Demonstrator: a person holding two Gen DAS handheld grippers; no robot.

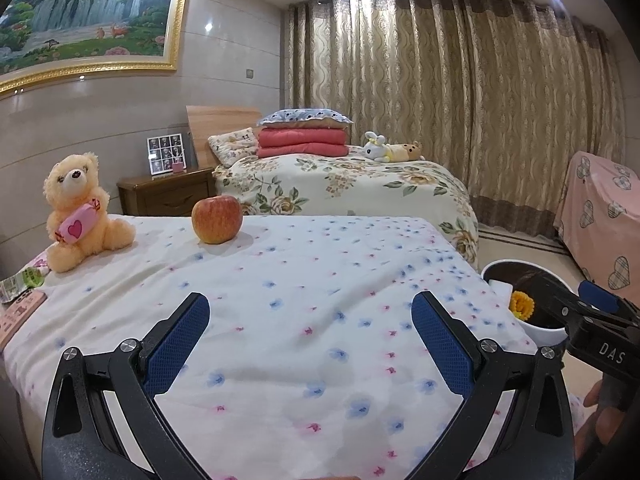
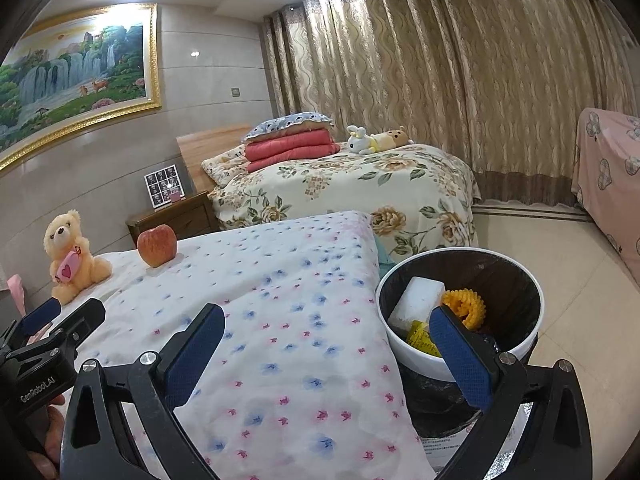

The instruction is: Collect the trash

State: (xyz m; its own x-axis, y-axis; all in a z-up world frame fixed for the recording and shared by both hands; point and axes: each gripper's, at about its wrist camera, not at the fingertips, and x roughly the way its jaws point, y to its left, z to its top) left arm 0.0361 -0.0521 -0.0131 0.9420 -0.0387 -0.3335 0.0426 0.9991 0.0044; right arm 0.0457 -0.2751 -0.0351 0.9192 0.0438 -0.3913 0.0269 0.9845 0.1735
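Note:
My left gripper (image 1: pixel 311 300) hovers open over the flower-print bed sheet (image 1: pixel 320 264), with nothing between its blue pads. A green-and-white wrapper (image 1: pixel 22 282) and a pink packet (image 1: pixel 20 314) lie at the bed's left edge. My right gripper (image 2: pixel 326 314) is also open and empty, its right finger over the rim of the white trash bin (image 2: pixel 412 354). The black-lined bin holds a white block (image 2: pixel 418 300), a yellow ribbed piece (image 2: pixel 468 306) and a yellow wrapper (image 2: pixel 420 338). In the left wrist view the bin (image 1: pixel 516 263) stands beside the bed's right edge.
A red apple (image 1: pixel 217 219) and a tan teddy bear (image 1: pixel 78 212) sit at the far end of the bed. Beyond are a wooden nightstand (image 1: pixel 168 196), a second bed with a floral cover (image 1: pixel 340 184), curtains, and a pink-covered piece of furniture (image 1: pixel 600 224) on the right.

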